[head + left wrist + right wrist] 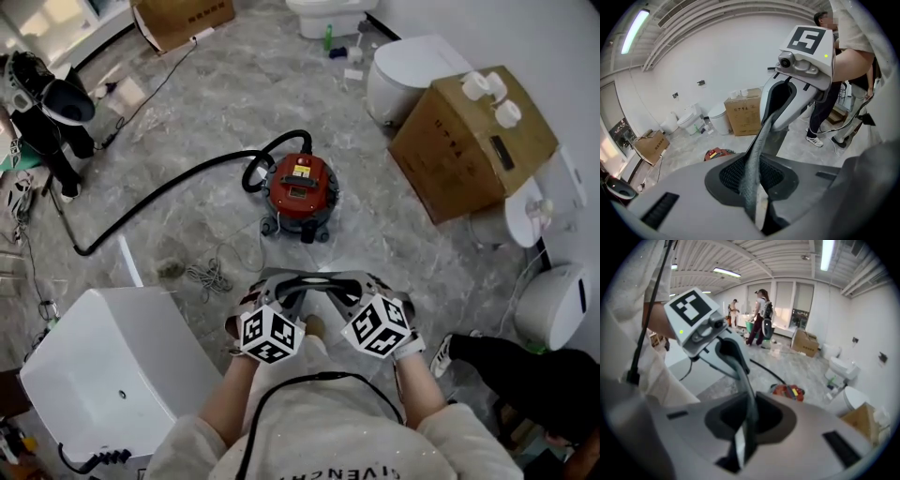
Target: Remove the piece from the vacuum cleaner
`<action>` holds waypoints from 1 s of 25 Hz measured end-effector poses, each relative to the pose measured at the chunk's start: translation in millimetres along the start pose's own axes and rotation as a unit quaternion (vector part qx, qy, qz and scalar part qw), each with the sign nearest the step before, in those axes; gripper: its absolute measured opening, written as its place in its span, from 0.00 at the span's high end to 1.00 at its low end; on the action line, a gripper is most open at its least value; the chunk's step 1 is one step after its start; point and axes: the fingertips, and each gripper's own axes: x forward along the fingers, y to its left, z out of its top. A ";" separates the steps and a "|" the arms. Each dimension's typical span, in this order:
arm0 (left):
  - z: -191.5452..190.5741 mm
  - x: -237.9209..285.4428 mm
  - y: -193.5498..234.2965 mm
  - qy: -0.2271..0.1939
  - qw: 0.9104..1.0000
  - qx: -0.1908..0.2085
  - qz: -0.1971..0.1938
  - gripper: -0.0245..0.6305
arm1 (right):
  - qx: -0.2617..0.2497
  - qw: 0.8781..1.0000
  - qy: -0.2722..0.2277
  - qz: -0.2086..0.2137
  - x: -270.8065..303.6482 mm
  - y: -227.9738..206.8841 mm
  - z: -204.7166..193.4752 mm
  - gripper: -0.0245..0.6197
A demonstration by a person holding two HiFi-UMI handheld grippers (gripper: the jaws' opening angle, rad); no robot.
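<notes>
The red vacuum cleaner point(300, 192) stands on the grey marble floor, its black hose point(169, 192) curving off to the left. It also shows small and far off in the left gripper view point(719, 153) and the right gripper view point(787, 391). I hold both grippers close to my body, well short of the vacuum and pointing at each other. The left gripper point(305, 281) and the right gripper point(330, 281) nearly meet tip to tip. Each has its jaws drawn together with nothing between them. Each gripper view shows the other gripper's marker cube just ahead.
A white tub point(112, 366) sits at my lower left, and a coiled cord point(211, 277) lies on the floor near it. A cardboard box point(473, 141) and white toilets point(412, 70) stand at the right. A person's legs point(525, 366) are at the lower right.
</notes>
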 end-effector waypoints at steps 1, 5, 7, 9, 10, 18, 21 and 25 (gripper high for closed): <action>2.4 -3.4 -0.7 -0.001 1.000 0.000 -0.001 0.85 | 0.000 1.000 -0.001 0.000 -3.6 1.2 2.3 0.88; 8.8 -19.1 -4.3 -0.003 1.000 -0.006 -0.008 0.85 | 0.000 1.000 -0.004 -0.001 -17.0 8.4 12.6 0.88; 13.3 -25.4 -5.2 -0.005 1.000 -0.009 -0.010 0.85 | 0.000 1.000 -0.005 0.001 -23.8 10.3 17.0 0.88; 17.9 -30.9 -5.7 -0.006 1.000 -0.009 -0.012 0.85 | -0.003 1.000 -0.007 0.002 -30.2 11.3 20.8 0.88; 19.4 -33.6 -6.1 -0.005 1.000 -0.009 -0.014 0.85 | -0.004 1.000 -0.009 0.002 -32.9 12.2 22.6 0.88; 30.9 -52.7 -6.2 -0.003 1.000 -0.007 -0.022 0.85 | -0.016 1.000 -0.017 0.009 -50.4 17.0 38.3 0.88; 35.0 -57.8 -5.0 -0.002 1.000 -0.005 -0.020 0.85 | -0.024 0.999 -0.019 0.017 -54.9 17.1 43.2 0.88; 37.1 -60.0 -4.2 -0.002 1.000 -0.011 -0.018 0.85 | -0.024 0.999 -0.015 0.017 -57.3 16.8 45.5 0.88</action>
